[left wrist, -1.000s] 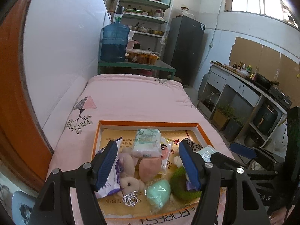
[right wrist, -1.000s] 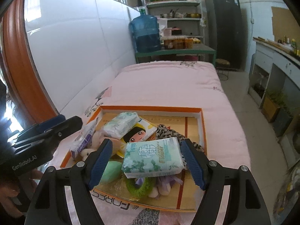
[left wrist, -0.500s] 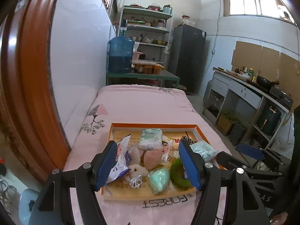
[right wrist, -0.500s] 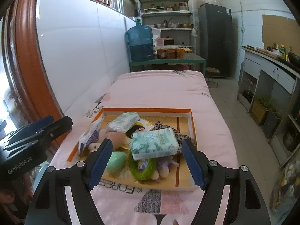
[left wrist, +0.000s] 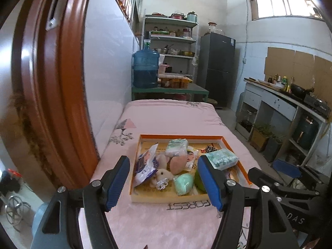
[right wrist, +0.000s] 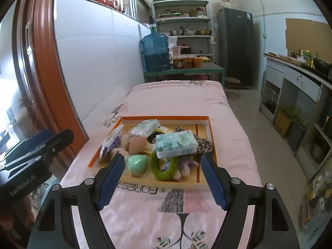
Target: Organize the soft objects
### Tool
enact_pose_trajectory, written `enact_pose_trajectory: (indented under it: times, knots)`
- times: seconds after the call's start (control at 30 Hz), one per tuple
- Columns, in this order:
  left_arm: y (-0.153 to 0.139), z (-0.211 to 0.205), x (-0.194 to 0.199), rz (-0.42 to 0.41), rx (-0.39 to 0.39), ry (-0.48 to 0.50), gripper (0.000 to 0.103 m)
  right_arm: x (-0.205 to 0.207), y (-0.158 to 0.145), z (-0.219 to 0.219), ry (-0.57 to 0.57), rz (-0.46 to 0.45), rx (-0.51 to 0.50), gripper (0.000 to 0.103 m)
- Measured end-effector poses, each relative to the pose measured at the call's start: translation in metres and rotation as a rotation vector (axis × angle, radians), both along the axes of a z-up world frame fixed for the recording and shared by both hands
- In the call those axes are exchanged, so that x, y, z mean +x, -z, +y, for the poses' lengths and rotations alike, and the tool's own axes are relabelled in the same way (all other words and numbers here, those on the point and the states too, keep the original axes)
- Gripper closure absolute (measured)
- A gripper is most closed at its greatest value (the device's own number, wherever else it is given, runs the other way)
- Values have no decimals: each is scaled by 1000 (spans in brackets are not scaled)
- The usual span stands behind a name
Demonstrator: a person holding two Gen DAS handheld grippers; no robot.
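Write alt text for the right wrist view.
An orange-rimmed tray of soft items, including a tissue pack, a green ring and a mint egg-shaped sponge, sits on a pink bedspread. The open right gripper hovers empty before it.

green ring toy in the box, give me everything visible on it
The green ring toy is a fuzzy, lime-green loop with an open centre, lying near the front edge of the orange-rimmed box. It sits beside the mint egg-shaped object; the tissue pack rests over its far side, and a purplish plush shows through its hole. Neither gripper touches it.
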State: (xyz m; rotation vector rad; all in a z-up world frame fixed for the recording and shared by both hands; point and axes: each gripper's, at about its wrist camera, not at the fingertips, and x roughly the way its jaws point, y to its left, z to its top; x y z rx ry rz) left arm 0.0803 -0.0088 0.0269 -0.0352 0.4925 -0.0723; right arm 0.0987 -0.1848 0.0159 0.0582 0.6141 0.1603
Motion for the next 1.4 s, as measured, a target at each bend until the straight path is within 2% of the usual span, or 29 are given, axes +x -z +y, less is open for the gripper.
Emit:
enact_pose_trajectory:
  times: [0.1, 0.2, 0.3, 0.67, 0.9, 1.4]
  knots:
    - [-3, -3, -20, -36, 43, -57, 36, -13, -3, 4, 23, -17, -26, 26]
    - [-3, -2, -34, -45, 54, -97, 36, -31, -7, 8, 44, -45, -41, 26]
    - [-1, 1, -45, -27, 29, -88, 36, -46, -11, 10, 58, -66, -48, 26]
    - [7, 5, -86, -20, 39, -107, 36, -92, -16, 21, 122, -87, -56, 26]
    - [10, 1, -98, -25, 62, -114, 36, -95, -12, 25, 123, -65, -64, 26]
    - [13, 7, -92, -8, 47, -123, 36, -90, -6, 29, 103, -55, -67, 26]
